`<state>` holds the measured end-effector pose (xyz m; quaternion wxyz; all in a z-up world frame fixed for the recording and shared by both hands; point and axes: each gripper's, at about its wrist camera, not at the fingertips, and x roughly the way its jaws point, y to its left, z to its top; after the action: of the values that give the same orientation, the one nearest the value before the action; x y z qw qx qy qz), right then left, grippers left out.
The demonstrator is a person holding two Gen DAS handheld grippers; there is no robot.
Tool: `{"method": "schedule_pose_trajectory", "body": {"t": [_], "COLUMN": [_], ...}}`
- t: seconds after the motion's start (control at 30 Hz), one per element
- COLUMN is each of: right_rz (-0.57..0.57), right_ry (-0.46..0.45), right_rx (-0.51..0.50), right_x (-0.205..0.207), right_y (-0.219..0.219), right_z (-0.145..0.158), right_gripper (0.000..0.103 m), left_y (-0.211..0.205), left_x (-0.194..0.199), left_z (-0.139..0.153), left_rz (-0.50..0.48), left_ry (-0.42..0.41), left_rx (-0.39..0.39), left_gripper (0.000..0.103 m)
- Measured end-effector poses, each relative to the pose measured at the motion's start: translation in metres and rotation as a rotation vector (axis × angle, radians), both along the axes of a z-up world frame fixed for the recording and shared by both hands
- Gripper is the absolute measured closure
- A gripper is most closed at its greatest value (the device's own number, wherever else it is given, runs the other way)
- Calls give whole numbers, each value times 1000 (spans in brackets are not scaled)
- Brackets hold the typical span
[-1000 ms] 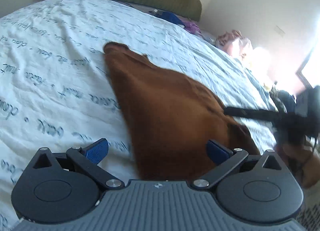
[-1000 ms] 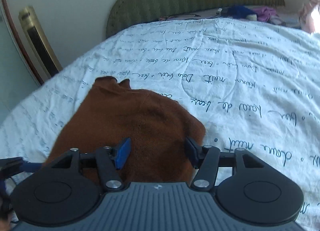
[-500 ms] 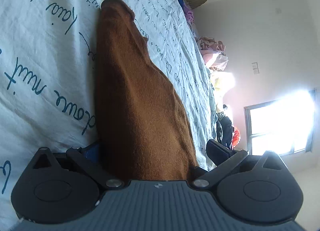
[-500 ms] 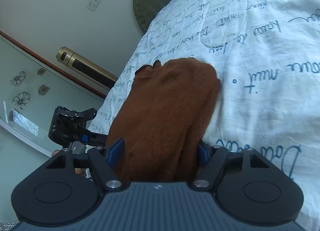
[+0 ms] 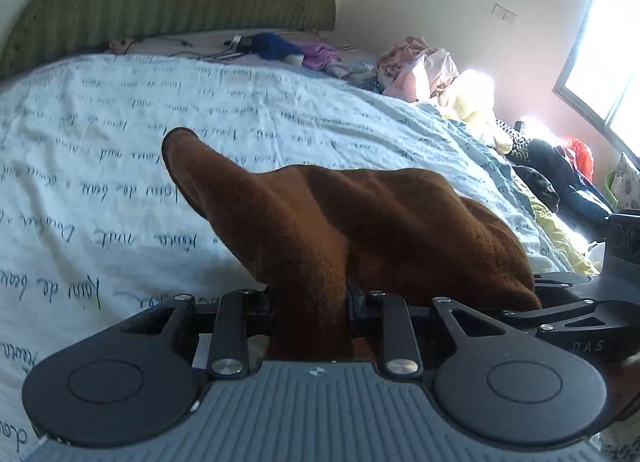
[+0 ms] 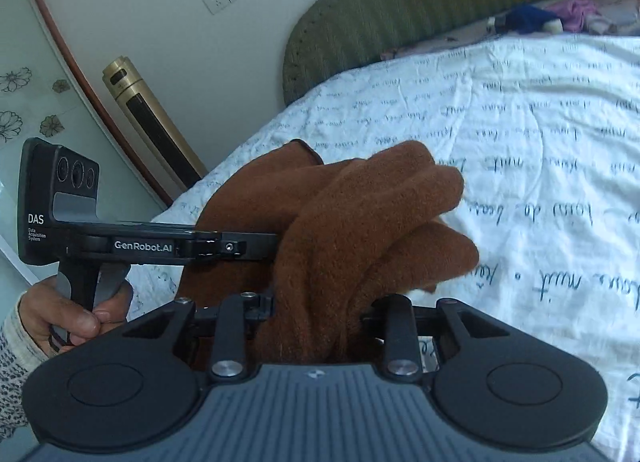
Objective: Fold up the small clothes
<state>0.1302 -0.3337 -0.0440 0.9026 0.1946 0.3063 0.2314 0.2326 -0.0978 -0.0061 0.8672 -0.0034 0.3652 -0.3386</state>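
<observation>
Hand-held grippers (image 5: 310, 302) closed on garment (image 5: 360, 222).

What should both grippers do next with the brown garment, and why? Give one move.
Probably carry the near edge forward, over toward the far end, then lower it. The left gripper and right gripper have just closed and each pinches a bunch of the brown garment, its near edge raised off the bedspread while the far end still rests there.

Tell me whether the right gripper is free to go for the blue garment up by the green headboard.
Probably not as things stand. The right gripper has just closed on the brown garment, as has the left gripper, so it would drag that cloth along. The bedspread toward the blue garment looks unobstructed.
</observation>
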Motion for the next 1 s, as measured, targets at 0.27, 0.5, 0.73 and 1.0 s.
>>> {"method": "schedule_pose_trajectory", "body": {"t": [0.27, 0.5, 0.73, 1.0], "right_rz": [-99, -109, -114, -56], "right_ry": [-42, 224, 151, 133], "right_rx": [20, 5, 107, 57], "right_x": [-9, 12, -49, -72], "right_y": [-38, -46, -69, -49], "right_z": [28, -70, -71, -81], "right_gripper": [73, 43, 23, 89], "left_y": [-25, -7, 59, 46], "left_x": [28, 53, 3, -33], "left_z": [16, -93, -92, -101], "left_rz": [-60, 11, 2, 20], "left_ry": [86, 395, 495, 483], "left_rx": [-109, -56, -234, -207], "left_gripper": [71, 48, 16, 89]}}
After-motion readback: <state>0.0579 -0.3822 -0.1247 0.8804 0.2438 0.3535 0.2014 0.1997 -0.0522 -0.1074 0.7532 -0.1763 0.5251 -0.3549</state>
